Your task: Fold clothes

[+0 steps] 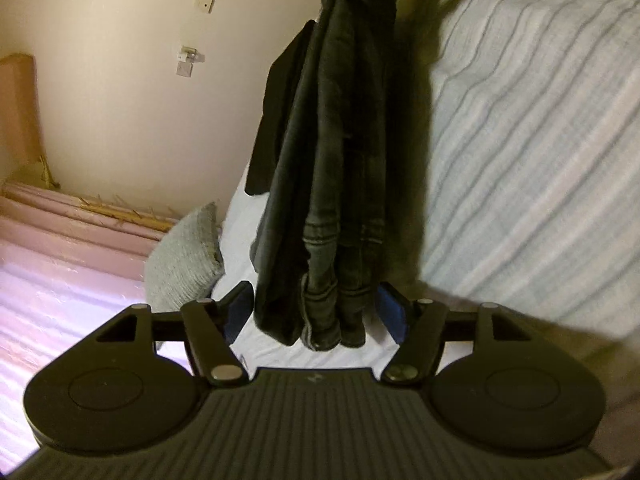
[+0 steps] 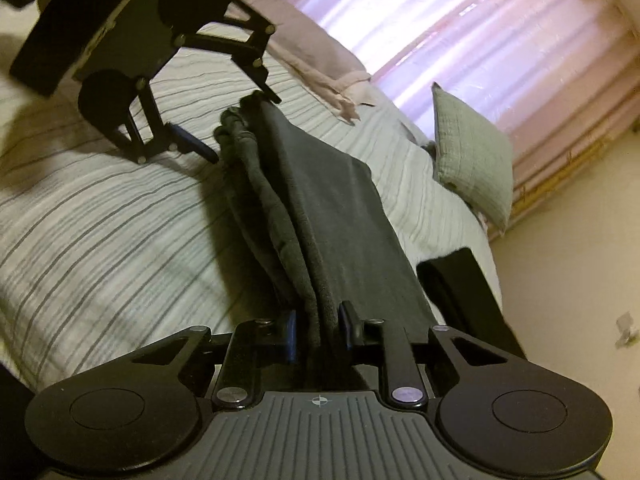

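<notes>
- A pair of dark grey jeans [image 2: 320, 216] is stretched in the air above a bed with a white, grey-striped cover [image 2: 100, 216], held up lengthwise between the two tools.
- The right gripper [image 2: 318, 330] pinches one end of the jeans, its two fingers pressed against the bunched denim from both sides.
- The left gripper [image 1: 316, 310] has its jaws spread wide, the blue pads [image 1: 240, 308] standing apart on either side of the trouser hems; in its own view the cloth hangs between them without being squeezed.
- From the right wrist view, the left gripper [image 2: 244, 126] appears at the far end of the jeans, its fingertips just beside the bunched hems, open around them.
- A black garment [image 2: 456, 284] lies on the bed's edge near the jeans, partly behind them in the left wrist view.
- A grey knitted cushion [image 2: 474, 156] stands at the bed's corner, against pink curtains [image 2: 460, 24] lit from behind.
- A cream wall [image 1: 132, 92] carries a small switch plate [image 1: 205, 2].
</notes>
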